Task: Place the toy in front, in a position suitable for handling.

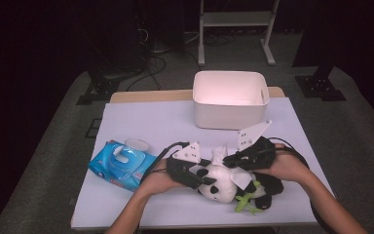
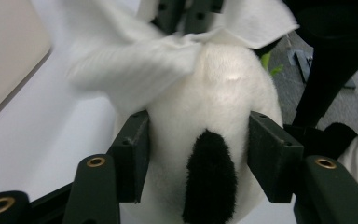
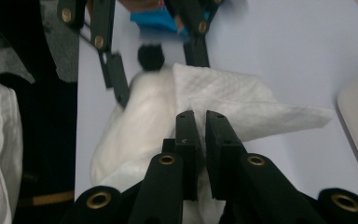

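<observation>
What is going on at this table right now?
A person is wiping a plush panda with a white wipe. The left gripper straddles the panda's head, its pads against the fur. The right gripper is shut on the wipe, pressing it onto the toy. A blue wipes pack and a white bin sit nearby.

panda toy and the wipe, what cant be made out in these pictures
- Panda toy: its face, high view; too small, and the left gripper covers part of it.
- Panda's lower body, left gripper view; cut off by the bottom edge.
- White wipe: whether it touches the fur, right gripper view; blurred there.
- Green piece beside the panda, high view; too small to identify.
- Blue wipes pack: print, high view; too small to read.
</observation>
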Demonstrator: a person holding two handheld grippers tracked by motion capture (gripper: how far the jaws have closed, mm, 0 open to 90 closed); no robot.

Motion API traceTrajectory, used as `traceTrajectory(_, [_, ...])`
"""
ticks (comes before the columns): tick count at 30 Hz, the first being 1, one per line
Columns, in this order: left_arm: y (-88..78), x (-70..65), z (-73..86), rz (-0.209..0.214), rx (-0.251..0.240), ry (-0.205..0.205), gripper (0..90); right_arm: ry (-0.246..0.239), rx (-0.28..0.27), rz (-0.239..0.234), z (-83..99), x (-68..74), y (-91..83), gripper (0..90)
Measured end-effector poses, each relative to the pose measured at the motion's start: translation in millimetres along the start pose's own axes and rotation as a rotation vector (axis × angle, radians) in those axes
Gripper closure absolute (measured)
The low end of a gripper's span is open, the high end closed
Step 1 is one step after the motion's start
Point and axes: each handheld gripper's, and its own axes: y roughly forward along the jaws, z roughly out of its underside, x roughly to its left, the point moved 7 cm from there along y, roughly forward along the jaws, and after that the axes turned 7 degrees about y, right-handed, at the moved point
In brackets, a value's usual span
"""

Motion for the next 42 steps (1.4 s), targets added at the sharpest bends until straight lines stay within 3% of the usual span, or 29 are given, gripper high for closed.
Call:
traceTrajectory(3, [-1.4,-1.2,0.8,-0.001,0.012,0.006,45.2,-0.026,0.01,-0.012,-6.3,2.4,5.6,83.5])
traceTrajectory(6, [-2.4,-1.6,2.4,0.001,0.0,0.0,45.9,-0.023,0.029,-0.015,-3.3,1.6,2.6,83.5])
traceTrajectory(10, [-3.0,-0.6,2.6,0.008,-0.017,-0.008,45.9,-0.018,0.097,0.052,17.8,-7.8,-10.2,83.5])
traceTrajectory(16, [-2.3,0.8,2.3,0.005,-0.02,-0.018,45.9,0.055,0.032,0.104,39.3,-16.8,-51.9,83.5])
traceTrajectory(19, [-1.7,1.5,-0.5,0.013,-0.035,-0.054,42.4,0.098,0.01,0.119,53.4,-20.4,-64.0,83.6])
traceTrajectory(23, [-0.1,2.9,-8.5,0.019,-0.021,-0.104,27.2,0.12,-0.014,0.102,62.5,-16.5,-59.5,83.6])
traceTrajectory(28, [7.8,0.2,-11.6,0.033,0.01,-0.123,20.2,0.095,-0.013,0.097,60.5,-7.5,-54.4,83.7])
traceTrajectory(32, [13.9,1.2,-14.1,0.046,0.01,-0.131,19.5,0.092,-0.013,0.099,61.8,-3.7,-51.9,83.7])
traceTrajectory(34, [17.4,0.6,-15.4,0.053,0.011,-0.11,26.6,0.107,-0.024,0.094,63.0,-3.9,-50.9,83.7])
traceTrajectory(36, [18.0,3.4,-17.5,0.031,0.026,-0.059,40.8,0.115,-0.037,0.098,64.3,-7.1,-51.6,83.6])
traceTrajectory(38, [17.1,7.9,-20.2,0.014,0.02,-0.04,51.8,0.12,-0.061,0.109,63.8,-11.9,-54.1,83.6])
traceTrajectory(42, [12.0,31.7,-32.6,-0.008,-0.012,-0.025,58.7,0.163,-0.126,0.12,57.8,-29.9,-64.0,83.6])
